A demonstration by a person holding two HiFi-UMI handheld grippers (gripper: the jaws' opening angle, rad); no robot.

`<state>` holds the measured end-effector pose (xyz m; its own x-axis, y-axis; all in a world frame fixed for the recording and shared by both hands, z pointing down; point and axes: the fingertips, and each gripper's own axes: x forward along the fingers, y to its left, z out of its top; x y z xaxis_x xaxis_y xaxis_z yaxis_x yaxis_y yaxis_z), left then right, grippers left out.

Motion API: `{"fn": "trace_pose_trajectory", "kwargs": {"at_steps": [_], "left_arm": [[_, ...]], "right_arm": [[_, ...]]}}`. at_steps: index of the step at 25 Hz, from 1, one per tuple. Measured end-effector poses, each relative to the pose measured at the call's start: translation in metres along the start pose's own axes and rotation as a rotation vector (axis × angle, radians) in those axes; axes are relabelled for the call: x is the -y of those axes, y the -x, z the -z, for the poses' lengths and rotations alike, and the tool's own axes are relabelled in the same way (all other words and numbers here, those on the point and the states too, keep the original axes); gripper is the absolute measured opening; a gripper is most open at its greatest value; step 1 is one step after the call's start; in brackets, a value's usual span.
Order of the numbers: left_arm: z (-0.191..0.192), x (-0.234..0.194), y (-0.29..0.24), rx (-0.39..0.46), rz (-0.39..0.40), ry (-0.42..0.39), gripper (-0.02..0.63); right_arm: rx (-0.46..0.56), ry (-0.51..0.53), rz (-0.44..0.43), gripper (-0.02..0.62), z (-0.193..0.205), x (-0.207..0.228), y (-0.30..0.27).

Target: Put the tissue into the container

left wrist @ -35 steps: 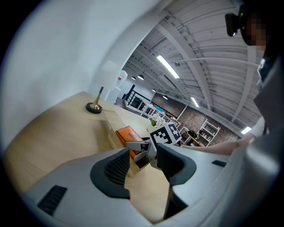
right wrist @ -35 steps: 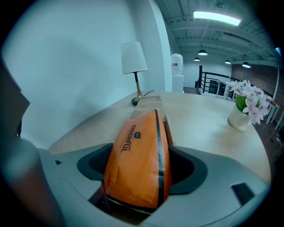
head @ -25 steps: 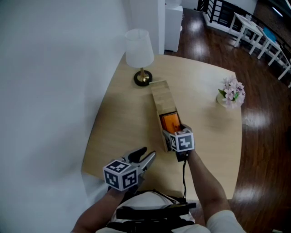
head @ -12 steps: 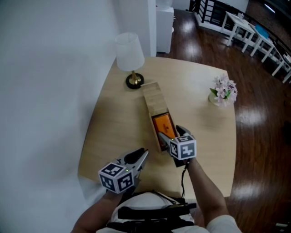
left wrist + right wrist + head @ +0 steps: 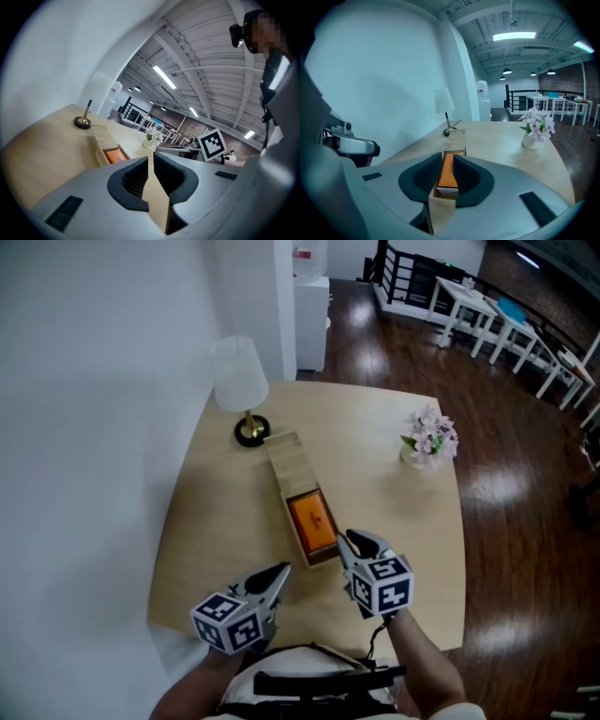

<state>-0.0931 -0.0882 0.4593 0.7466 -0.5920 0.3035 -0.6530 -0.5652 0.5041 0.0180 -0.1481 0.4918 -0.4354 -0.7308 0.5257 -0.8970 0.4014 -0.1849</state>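
A long wooden container [image 5: 286,463] lies on the table, its lid slid toward the lamp. An orange tissue pack [image 5: 312,518] lies in its uncovered near end, also seen in the left gripper view [image 5: 115,154] and the right gripper view [image 5: 448,171]. My right gripper [image 5: 354,542] hovers just past the container's near end, apart from the pack. Its jaws are closing, nearly together, with nothing between them [image 5: 448,161]. My left gripper [image 5: 277,576] stays over the table's near left part. Its jaws are closing to a thin slit, and they are empty [image 5: 151,161].
A white-shaded lamp [image 5: 236,381] stands beyond the container's far end. A vase of pink flowers [image 5: 427,439] sits at the table's right. The table's front edge [image 5: 309,638] is close to both grippers. White furniture and dark wood floor lie beyond.
Both grippers' jaws went from wide apart to nearly together. The right gripper drew back from the container's open end toward me, leaving the orange pack inside. The left gripper stayed low left.
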Motion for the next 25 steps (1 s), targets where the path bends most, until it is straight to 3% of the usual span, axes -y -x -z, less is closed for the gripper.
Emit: {"fn": "trace_pose_trajectory", "kwargs": {"at_steps": [9, 15, 25], "left_arm": [[0.006, 0.029, 0.005, -0.013, 0.088, -0.023, 0.012], [0.025, 0.039, 0.021, -0.109, 0.098, -0.104, 0.012], [0.016, 0.053, 0.03, -0.109, 0.109, -0.1, 0.012]], "right_arm": [[0.062, 0.003, 0.056, 0.0, -0.003, 0.003, 0.056], [0.099, -0.045, 0.069, 0.0, 0.004, 0.003, 0.091], [0.124, -0.126, 0.084, 0.0, 0.024, -0.011, 0.116]]}}
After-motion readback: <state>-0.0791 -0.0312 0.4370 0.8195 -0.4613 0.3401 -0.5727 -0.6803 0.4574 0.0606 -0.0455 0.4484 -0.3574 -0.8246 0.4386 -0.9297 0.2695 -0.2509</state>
